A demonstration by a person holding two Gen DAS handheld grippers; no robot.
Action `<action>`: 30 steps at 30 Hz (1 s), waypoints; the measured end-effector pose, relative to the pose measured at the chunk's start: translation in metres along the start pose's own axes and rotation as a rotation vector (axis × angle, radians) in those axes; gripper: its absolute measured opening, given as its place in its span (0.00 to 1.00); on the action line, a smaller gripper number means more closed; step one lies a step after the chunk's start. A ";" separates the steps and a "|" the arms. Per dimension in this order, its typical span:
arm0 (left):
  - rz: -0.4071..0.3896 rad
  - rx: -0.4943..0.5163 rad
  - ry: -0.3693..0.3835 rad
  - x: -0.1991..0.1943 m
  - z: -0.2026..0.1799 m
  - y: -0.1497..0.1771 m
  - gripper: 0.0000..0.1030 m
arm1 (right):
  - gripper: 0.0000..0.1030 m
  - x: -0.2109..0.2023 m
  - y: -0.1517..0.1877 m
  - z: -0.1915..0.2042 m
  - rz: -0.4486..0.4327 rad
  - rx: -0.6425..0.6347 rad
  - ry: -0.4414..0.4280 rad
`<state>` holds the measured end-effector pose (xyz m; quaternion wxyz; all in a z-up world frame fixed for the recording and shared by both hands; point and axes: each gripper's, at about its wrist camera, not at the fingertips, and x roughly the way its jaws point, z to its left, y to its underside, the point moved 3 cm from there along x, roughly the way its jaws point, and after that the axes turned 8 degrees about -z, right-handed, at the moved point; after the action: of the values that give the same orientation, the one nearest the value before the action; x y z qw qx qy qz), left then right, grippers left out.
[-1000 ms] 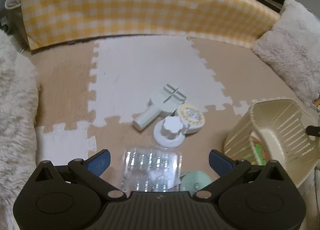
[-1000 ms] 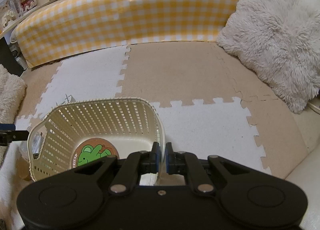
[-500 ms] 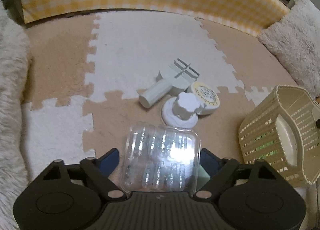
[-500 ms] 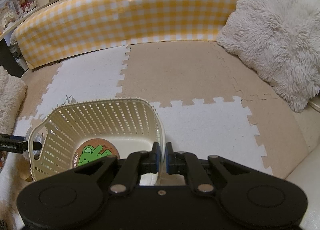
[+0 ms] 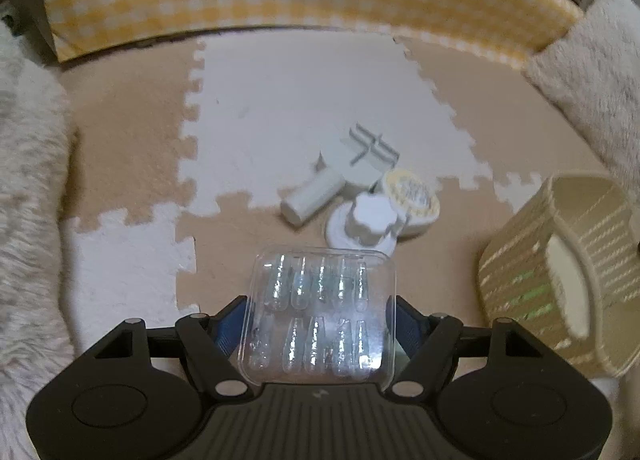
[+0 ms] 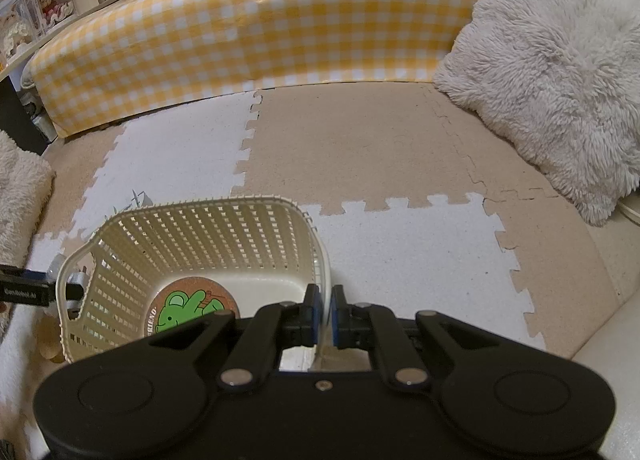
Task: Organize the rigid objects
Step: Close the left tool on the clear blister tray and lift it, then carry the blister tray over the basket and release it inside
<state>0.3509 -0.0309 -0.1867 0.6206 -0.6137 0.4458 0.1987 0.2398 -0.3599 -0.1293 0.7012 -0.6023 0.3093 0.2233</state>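
A clear plastic case of nail tips [image 5: 320, 312] lies between the blue pads of my left gripper [image 5: 318, 324]. The jaws are closing and the pads touch its two sides. Beyond it on the mat lie a white handled tool [image 5: 320, 192], a white knob on a round base [image 5: 366, 220] and a round yellow-and-white tin [image 5: 414, 196]. The cream slotted basket [image 5: 560, 272] stands tilted at the right. My right gripper [image 6: 324, 316] is shut on the basket's near rim [image 6: 324, 260]. A round coaster with a green frog [image 6: 192, 308] lies inside.
A yellow checked bolster [image 6: 248, 32] runs along the back of the foam puzzle mat [image 6: 360, 148]. A fluffy white cushion [image 6: 552, 72] lies at the right, and fluffy fabric [image 5: 28, 196] borders the left. Shelves with toys [image 6: 40, 16] stand at the far left.
The left jaws have closed in from wide open onto the sides of the clear case, which now sits closer to the camera. The right gripper and basket have stayed put.
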 end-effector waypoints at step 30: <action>-0.139 -0.260 0.224 -0.075 -0.139 -0.010 0.73 | 0.07 0.000 0.001 0.000 0.004 -0.003 0.007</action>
<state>0.2767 -0.1410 -0.1002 0.4948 -0.7365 0.4390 0.1418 0.2396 -0.3597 -0.1300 0.6988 -0.6035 0.3126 0.2231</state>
